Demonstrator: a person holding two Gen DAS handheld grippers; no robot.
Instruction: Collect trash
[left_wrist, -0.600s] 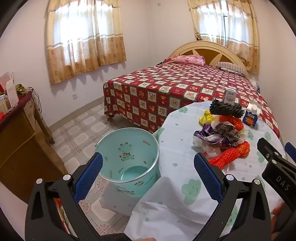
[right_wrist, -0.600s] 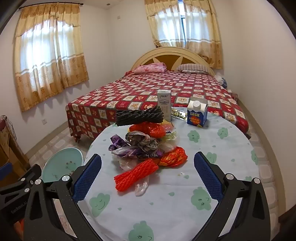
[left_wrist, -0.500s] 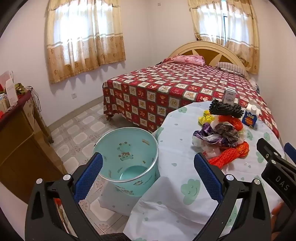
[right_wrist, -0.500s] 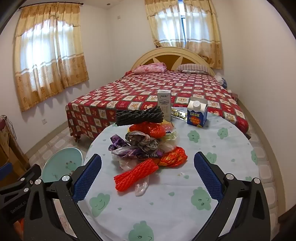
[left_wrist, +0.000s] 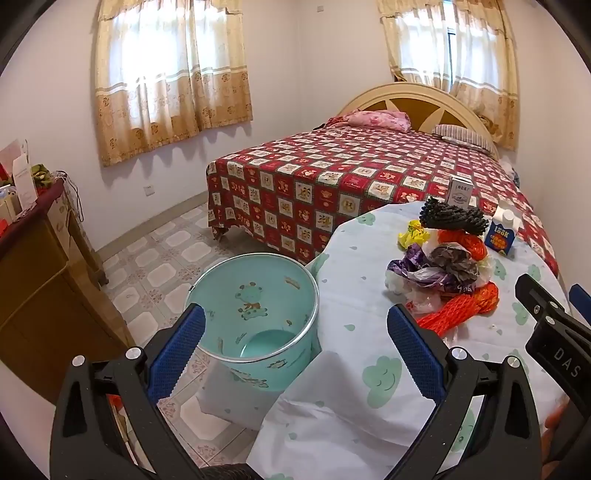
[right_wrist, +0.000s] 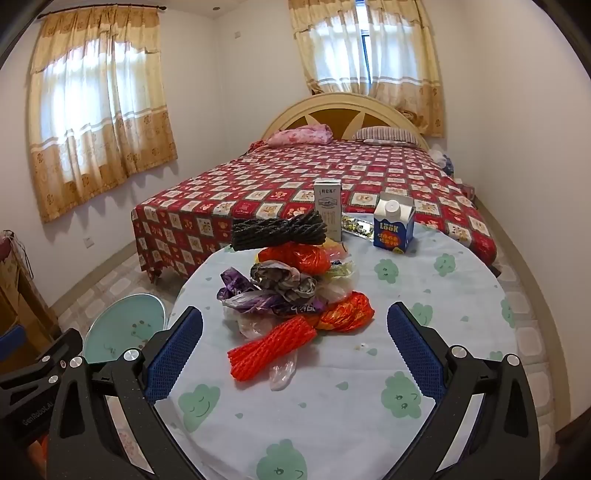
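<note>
A heap of trash (right_wrist: 291, 280) lies mid-table: crumpled plastic bags, an orange foam net (right_wrist: 271, 347), a dark foam net (right_wrist: 279, 229) on top, a yellow wad (left_wrist: 413, 236). The heap also shows in the left wrist view (left_wrist: 443, 269). A teal bin (left_wrist: 258, 317) stands on the floor left of the table, empty; its rim shows in the right wrist view (right_wrist: 125, 328). My left gripper (left_wrist: 295, 350) is open and empty above the bin and table edge. My right gripper (right_wrist: 295, 350) is open and empty, just short of the heap.
A round table (right_wrist: 461, 295) with a cloud-print cloth carries a blue milk carton (right_wrist: 393, 229) and a tall grey box (right_wrist: 328, 206) at its far side. A bed (right_wrist: 332, 184) stands behind. A wooden cabinet (left_wrist: 33, 280) is at the left. Tiled floor surrounds the bin.
The left wrist view has shifted very slightly; the bin and heap sit a touch further left in it. The right gripper has not visibly moved.
</note>
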